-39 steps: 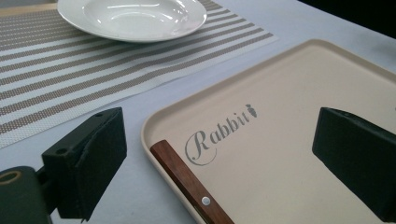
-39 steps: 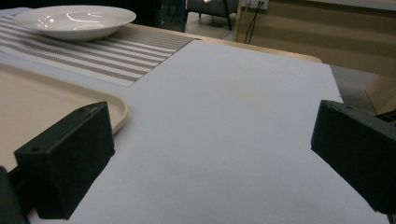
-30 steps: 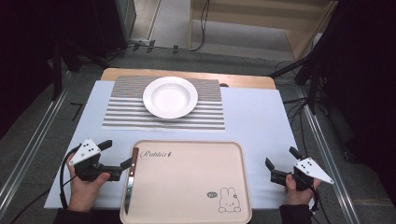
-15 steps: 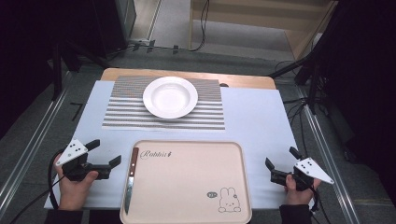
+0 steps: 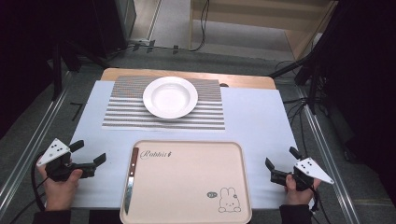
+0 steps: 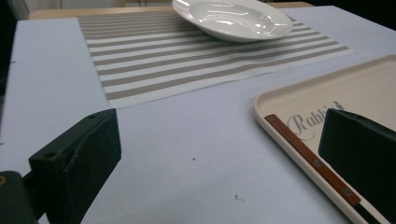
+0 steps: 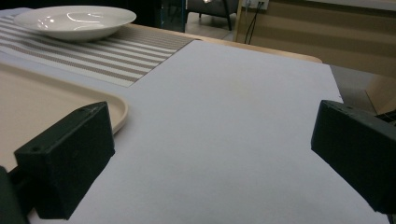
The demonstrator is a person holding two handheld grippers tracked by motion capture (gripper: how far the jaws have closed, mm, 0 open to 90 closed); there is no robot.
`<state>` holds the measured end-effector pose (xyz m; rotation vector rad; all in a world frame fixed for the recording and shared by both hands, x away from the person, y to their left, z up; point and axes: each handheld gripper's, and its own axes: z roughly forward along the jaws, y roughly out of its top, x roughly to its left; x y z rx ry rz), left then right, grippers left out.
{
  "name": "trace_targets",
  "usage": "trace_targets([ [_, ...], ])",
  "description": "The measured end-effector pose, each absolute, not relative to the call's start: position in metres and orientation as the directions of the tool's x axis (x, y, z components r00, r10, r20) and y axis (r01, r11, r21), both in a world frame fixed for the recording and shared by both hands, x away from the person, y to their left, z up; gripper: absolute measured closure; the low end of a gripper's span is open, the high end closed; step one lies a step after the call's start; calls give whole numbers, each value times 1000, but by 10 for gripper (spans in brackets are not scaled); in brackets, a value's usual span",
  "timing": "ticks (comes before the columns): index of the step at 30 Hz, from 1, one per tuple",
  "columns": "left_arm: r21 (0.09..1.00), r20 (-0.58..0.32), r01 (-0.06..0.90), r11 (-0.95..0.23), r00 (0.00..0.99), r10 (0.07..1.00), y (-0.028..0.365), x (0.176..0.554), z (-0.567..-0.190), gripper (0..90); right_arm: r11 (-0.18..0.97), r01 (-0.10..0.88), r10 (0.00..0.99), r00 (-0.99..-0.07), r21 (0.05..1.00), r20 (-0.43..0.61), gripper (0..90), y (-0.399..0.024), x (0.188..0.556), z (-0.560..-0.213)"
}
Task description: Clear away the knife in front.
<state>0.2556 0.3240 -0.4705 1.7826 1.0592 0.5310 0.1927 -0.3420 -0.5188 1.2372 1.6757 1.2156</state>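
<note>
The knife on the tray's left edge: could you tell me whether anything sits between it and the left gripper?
Nothing visible does. The left gripper, jaws open, sits left of the tray, with only bare white table cover between it and the knife.

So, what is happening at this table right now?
A person holds a claw in each hand, and both are open and hold nothing. The left claw rests beside the tray, near the knife that lies along the tray's left edge. The right claw sits at the tray's other side. A white plate stands untouched on the striped mat farther back.
</note>
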Motion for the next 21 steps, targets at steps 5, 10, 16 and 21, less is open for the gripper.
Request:
trace_targets([
  [5,892,-102,428,-144,504,858,336,254,-471,0,97,285,958,-286,953,-12,0,-342,193,-519],
  [10,894,-105,428,-134,491,865,343,254,-473,0,98,285,958,-287,953,-12,0,-342,193,-519],
  [16,890,-118,444,-102,440,890,358,254,-474,0,98,285,958,-287,954,-13,0,-342,193,-519],
  [21,892,-119,444,-92,426,897,364,254,-478,0,98,284,958,-288,954,-12,0,-342,193,-519],
])
